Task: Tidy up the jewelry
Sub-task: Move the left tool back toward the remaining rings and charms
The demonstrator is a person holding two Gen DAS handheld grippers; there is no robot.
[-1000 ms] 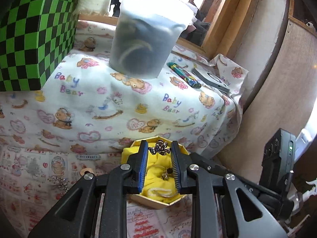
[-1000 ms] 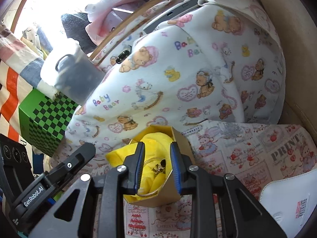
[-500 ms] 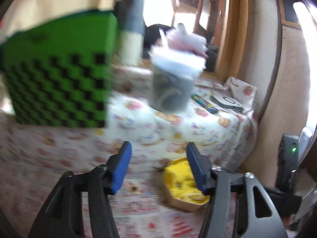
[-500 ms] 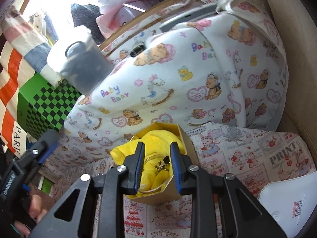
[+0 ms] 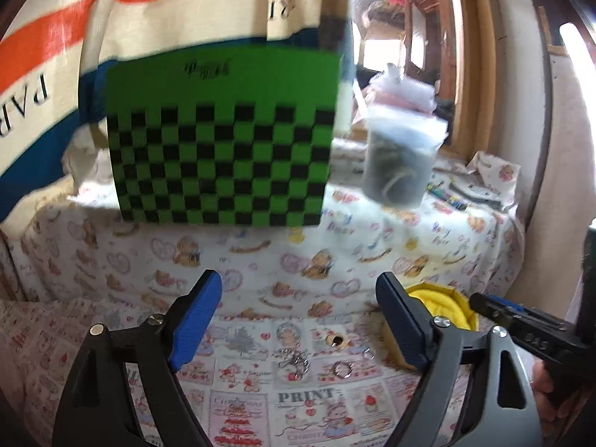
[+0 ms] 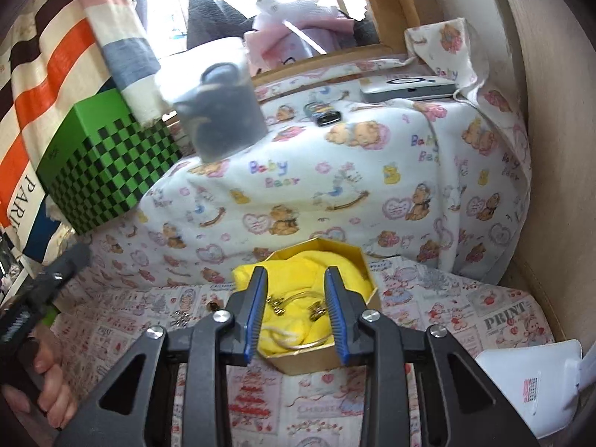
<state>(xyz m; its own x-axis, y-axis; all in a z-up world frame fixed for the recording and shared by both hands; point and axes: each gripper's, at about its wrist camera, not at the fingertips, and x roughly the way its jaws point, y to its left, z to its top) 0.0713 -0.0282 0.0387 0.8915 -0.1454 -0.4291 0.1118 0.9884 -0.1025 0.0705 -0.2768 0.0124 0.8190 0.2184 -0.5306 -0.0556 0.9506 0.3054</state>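
While held above the printed cloth, both grippers are seen empty.
Left gripper: jaws spread wide; silver chain piece and small silver ring lie below, between its fingers.
Right gripper: jaws narrowly parted, nothing gripped; hexagonal gold box with yellow cloth lining sits just beyond, jewelry inside.
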